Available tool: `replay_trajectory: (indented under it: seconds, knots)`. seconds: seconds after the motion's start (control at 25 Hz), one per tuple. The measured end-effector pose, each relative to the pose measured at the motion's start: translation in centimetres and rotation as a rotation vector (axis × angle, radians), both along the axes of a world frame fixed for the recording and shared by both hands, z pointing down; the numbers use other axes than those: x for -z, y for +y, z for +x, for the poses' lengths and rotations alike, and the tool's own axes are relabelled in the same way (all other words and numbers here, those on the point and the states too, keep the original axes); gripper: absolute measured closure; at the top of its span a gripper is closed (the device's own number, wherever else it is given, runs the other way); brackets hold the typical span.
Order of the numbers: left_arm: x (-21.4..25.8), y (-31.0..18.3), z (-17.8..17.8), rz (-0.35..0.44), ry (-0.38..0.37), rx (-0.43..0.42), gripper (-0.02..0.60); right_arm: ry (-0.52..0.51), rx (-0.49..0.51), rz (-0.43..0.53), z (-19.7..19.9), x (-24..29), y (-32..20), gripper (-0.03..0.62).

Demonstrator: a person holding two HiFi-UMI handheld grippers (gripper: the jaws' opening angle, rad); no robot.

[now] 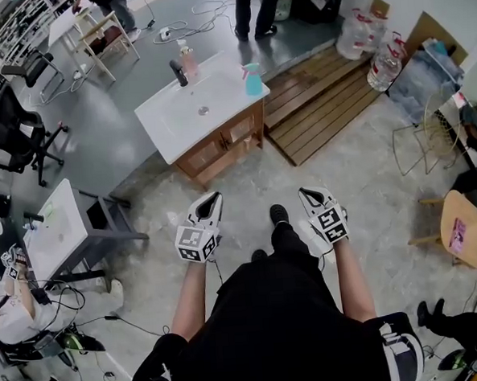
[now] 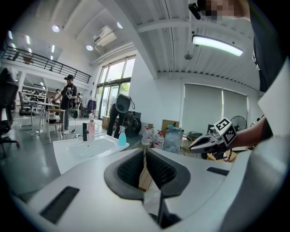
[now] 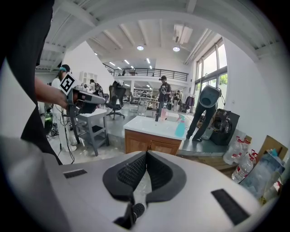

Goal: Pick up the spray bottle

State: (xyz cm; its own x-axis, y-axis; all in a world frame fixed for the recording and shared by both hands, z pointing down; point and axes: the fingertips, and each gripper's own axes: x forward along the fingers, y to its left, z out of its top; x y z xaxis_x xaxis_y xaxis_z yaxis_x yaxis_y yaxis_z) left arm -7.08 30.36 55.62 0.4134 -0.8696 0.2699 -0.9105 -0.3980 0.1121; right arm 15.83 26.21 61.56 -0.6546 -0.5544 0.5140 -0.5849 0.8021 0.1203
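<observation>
The teal spray bottle (image 1: pixel 253 79) stands upright at the right corner of a white sink top (image 1: pixel 170 121) on a wooden cabinet, some way ahead of me. It also shows in the left gripper view as the spray bottle (image 2: pixel 122 136) and in the right gripper view as the spray bottle (image 3: pixel 181 126). My left gripper (image 1: pixel 212 197) and right gripper (image 1: pixel 305 192) are held side by side above the floor, well short of the cabinet. The left gripper (image 2: pixel 145 150) has its pads together with nothing between them. The right gripper (image 3: pixel 146 153) is likewise shut and empty.
A pink bottle (image 1: pixel 188 63) and a black faucet (image 1: pixel 179 72) stand at the sink's back. A wooden platform (image 1: pixel 322 100) lies to the right, with water bottles (image 1: pixel 379 56) behind it. A grey cart (image 1: pixel 59 229) is at the left, a chair (image 1: pixel 458 228) at the right. People stand beyond the sink.
</observation>
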Motion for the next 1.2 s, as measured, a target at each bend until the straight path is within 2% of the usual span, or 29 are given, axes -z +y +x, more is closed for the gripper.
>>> replay_trajectory:
  seconds: [0.6, 1.2]
  knots:
    - [0.1, -5.2, 0.4, -0.021, -0.01, -0.002, 0.546, 0.005, 0.017, -0.01, 0.0, -0.2, -5.4, 0.577]
    - [1.3, -13.5, 0.2, -0.021, -0.023, 0.031, 0.546, -0.014, 0.032, -0.017, -0.2, 0.3, -14.6, 0.577]
